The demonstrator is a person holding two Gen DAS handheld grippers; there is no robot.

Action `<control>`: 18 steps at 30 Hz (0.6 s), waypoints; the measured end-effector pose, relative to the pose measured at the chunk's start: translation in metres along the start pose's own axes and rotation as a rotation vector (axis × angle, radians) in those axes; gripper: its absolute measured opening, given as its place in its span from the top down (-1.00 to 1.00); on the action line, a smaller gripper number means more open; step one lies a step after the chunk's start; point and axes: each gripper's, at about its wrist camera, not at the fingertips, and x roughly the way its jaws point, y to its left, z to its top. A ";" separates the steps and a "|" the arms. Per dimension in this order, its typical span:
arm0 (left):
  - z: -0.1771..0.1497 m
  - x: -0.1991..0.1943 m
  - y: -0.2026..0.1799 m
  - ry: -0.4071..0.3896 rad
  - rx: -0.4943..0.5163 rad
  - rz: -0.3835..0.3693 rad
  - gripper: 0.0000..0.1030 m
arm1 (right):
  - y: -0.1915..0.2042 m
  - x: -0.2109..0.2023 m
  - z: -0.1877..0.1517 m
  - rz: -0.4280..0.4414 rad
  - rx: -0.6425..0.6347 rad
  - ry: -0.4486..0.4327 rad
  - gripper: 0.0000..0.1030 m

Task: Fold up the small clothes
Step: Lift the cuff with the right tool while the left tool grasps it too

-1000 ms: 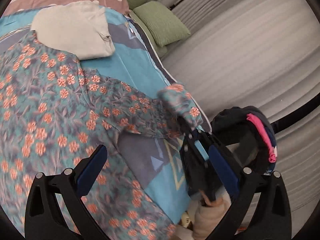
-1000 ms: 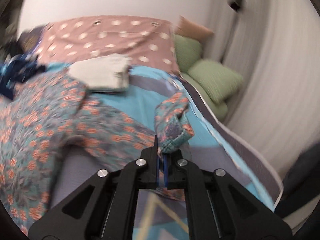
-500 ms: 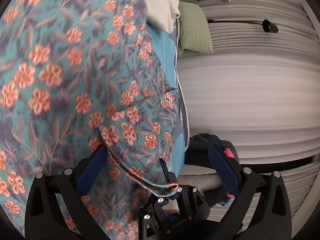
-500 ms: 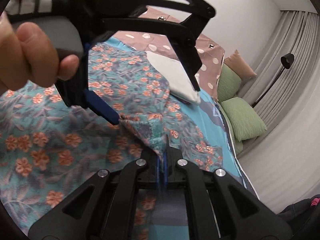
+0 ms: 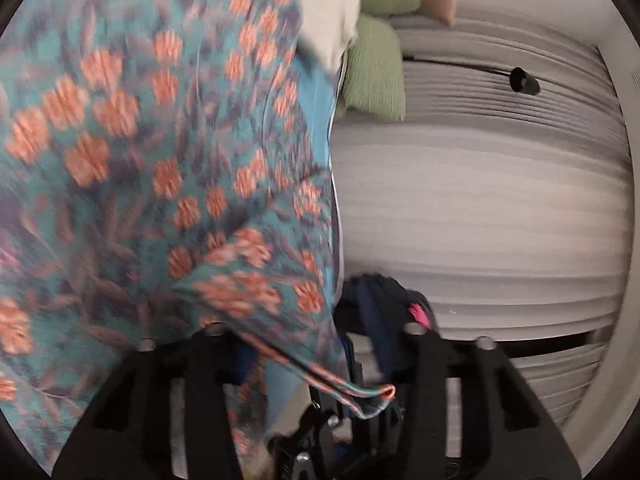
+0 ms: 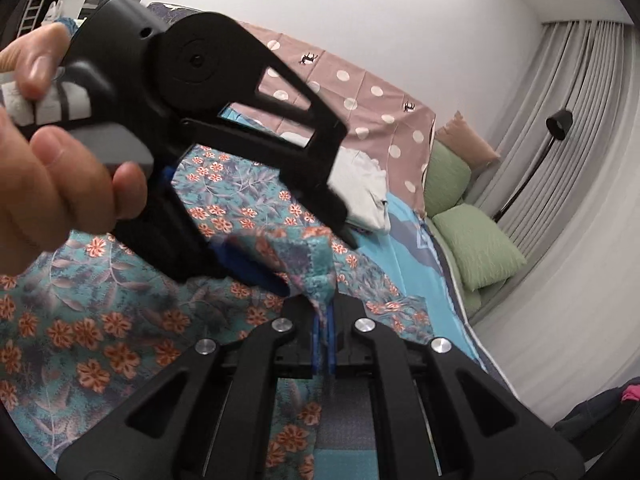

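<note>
A teal garment with orange flowers (image 6: 120,312) lies spread on the bed and fills the left of the left wrist view (image 5: 160,160). My right gripper (image 6: 325,320) is shut on a raised fold of its sleeve (image 6: 308,252). My left gripper (image 6: 316,236) hangs just above and left of it, held in a hand (image 6: 52,184), its jaws apart around the same fold. In the left wrist view the left gripper (image 5: 312,336) has the sleeve hem (image 5: 352,392) draped between its fingers, with the right gripper's tip below.
A folded white garment (image 6: 360,188) lies further back on the blue bedsheet (image 6: 404,236). A dotted mauve cover (image 6: 360,92), green pillows (image 6: 476,252), grey curtains (image 5: 480,208), a floor lamp (image 6: 556,124) and a dark clothes pile (image 5: 384,300) lie around.
The right gripper carried the pinched sleeve up and over toward the garment's body. The left gripper's jaws have narrowed around the fold, and the left wrist view has blurred with motion.
</note>
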 end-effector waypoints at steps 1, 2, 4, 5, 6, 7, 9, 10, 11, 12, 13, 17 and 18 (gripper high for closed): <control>-0.002 -0.005 -0.009 -0.025 0.056 0.023 0.54 | 0.001 -0.002 0.001 0.002 0.000 -0.001 0.94; -0.002 -0.010 -0.014 -0.044 0.086 0.034 0.73 | 0.002 -0.004 0.001 0.005 0.000 -0.004 0.94; -0.002 -0.017 -0.025 -0.069 0.126 0.041 0.79 | 0.007 -0.009 0.007 0.011 -0.010 -0.016 0.94; -0.004 -0.023 -0.029 -0.070 0.152 0.037 0.92 | 0.010 -0.012 0.009 0.010 -0.016 -0.027 0.94; -0.005 -0.026 -0.035 -0.069 0.177 0.039 0.94 | 0.013 -0.015 0.015 0.010 -0.025 -0.041 0.94; -0.006 -0.031 -0.038 -0.078 0.193 0.048 0.94 | 0.015 -0.017 0.019 0.009 -0.031 -0.051 0.94; -0.008 -0.047 -0.040 -0.109 0.212 0.057 0.95 | 0.020 -0.023 0.032 0.012 -0.043 -0.080 0.94; -0.010 -0.059 -0.047 -0.132 0.236 0.054 0.95 | 0.023 -0.027 0.039 0.014 -0.050 -0.096 0.94; -0.009 -0.070 -0.052 -0.156 0.255 0.053 0.95 | 0.026 -0.030 0.045 0.016 -0.057 -0.115 0.94; -0.011 -0.083 -0.053 -0.175 0.273 0.053 0.95 | 0.031 -0.034 0.054 0.023 -0.069 -0.138 0.94; -0.011 -0.094 -0.058 -0.199 0.298 0.058 0.95 | 0.036 -0.039 0.063 0.032 -0.081 -0.162 0.94; -0.016 -0.153 -0.078 -0.312 0.385 0.084 0.95 | 0.058 -0.053 0.098 0.059 -0.126 -0.244 0.94; -0.018 -0.168 -0.081 -0.341 0.398 0.092 0.95 | 0.066 -0.057 0.109 0.070 -0.138 -0.268 0.94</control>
